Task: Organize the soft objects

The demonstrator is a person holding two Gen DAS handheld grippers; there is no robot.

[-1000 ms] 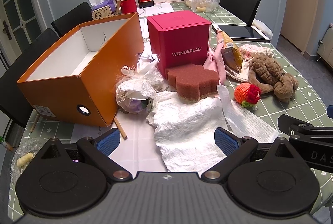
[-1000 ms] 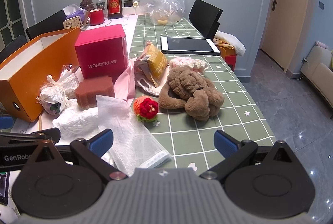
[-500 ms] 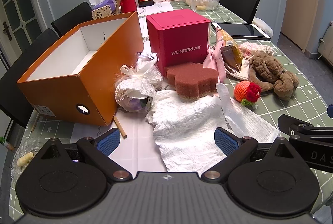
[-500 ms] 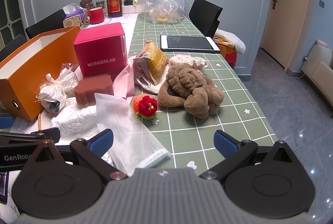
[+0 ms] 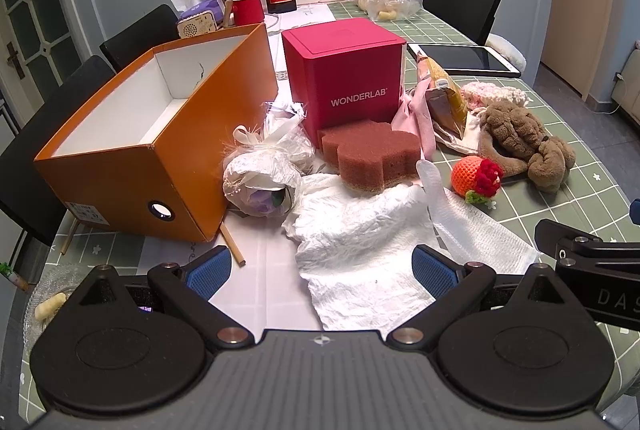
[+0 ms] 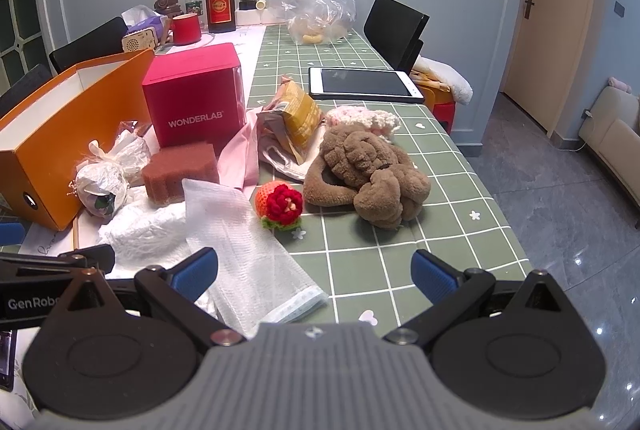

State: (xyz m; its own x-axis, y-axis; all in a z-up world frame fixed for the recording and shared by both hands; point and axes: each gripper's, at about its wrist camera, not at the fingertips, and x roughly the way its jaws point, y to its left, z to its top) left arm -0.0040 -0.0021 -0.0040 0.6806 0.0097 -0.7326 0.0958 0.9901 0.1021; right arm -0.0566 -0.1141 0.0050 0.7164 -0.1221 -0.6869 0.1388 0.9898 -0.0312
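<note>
**Both tools spread, soft pile untouched**

Left wrist view: my left tool [image 5: 320,268] hangs released over the crumpled white paper [image 5: 360,242] at the bench's near edge. The brown sponge [image 5: 370,160] leans against the red box [image 5: 344,70]; grabbing it could drag the paper. The orange box [image 5: 156,146] sits empty, left.

Right wrist view: my right tool [image 6: 314,270] is released above the gauze cloth [image 6: 244,250]. The plush toy [image 6: 366,170] and knitted strawberry [image 6: 280,204] lie mid-bench; the strawberry might roll.

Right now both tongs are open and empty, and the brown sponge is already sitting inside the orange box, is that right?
Not quite. Both the left tongs and the right tongs are open and empty, but the brown sponge is not in the orange box. It lies on the table in front of the red box, as the left wrist view shows.
</note>
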